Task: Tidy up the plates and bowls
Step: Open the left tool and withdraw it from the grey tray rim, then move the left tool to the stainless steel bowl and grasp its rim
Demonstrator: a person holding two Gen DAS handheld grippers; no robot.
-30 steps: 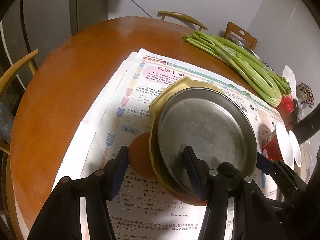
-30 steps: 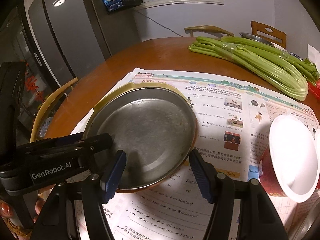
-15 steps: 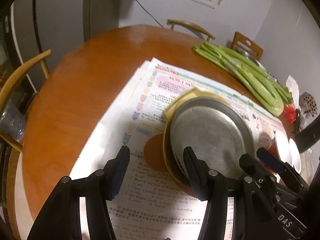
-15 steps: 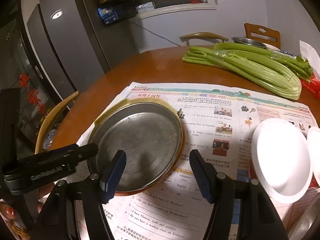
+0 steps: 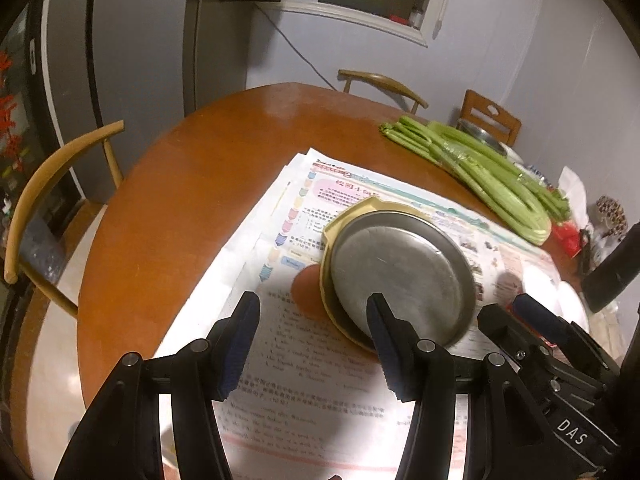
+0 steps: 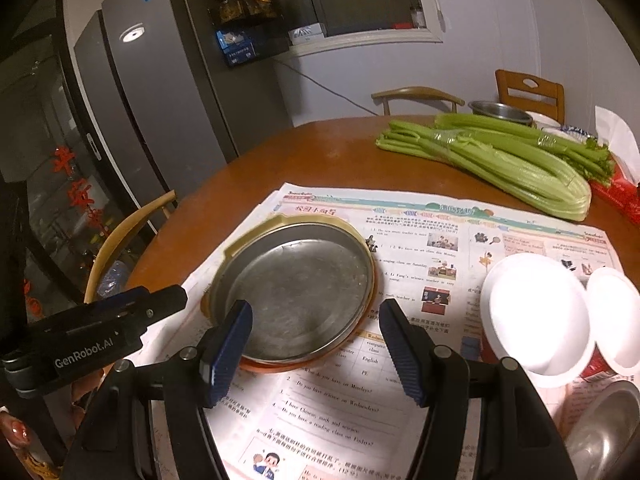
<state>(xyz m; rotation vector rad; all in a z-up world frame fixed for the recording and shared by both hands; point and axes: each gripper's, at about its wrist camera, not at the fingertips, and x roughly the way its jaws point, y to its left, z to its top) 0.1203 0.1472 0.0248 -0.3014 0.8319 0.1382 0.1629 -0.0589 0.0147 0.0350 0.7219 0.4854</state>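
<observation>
A steel plate (image 5: pixel 404 272) (image 6: pixel 304 292) lies stacked on a yellow plate (image 5: pixel 360 210) (image 6: pixel 256 232) and an orange one (image 6: pixel 280 366), on newspaper (image 5: pixel 320 380) (image 6: pixel 480 232). My left gripper (image 5: pixel 314 340) hangs open above the paper, just near of the stack, with nothing between its fingers. My right gripper (image 6: pixel 316 344) is open too, raised over the stack's near edge, and holds nothing. Two red bowls with white insides (image 6: pixel 536 312) (image 6: pixel 616 316) stand to the right of the stack. A steel bowl (image 6: pixel 604 428) shows at the lower right.
A round wooden table (image 5: pixel 192 184) carries bundled celery (image 5: pixel 480 168) (image 6: pixel 500 160) at the far right, with a metal bowl (image 6: pixel 500 112) behind it. Wooden chairs (image 5: pixel 52 184) (image 6: pixel 416 96) ring the table. A grey fridge (image 6: pixel 160 100) stands at the left.
Both grippers have lifted and drawn back from the plate stack, which now looks smaller and farther. The plates stay where they lay on the newspaper.
</observation>
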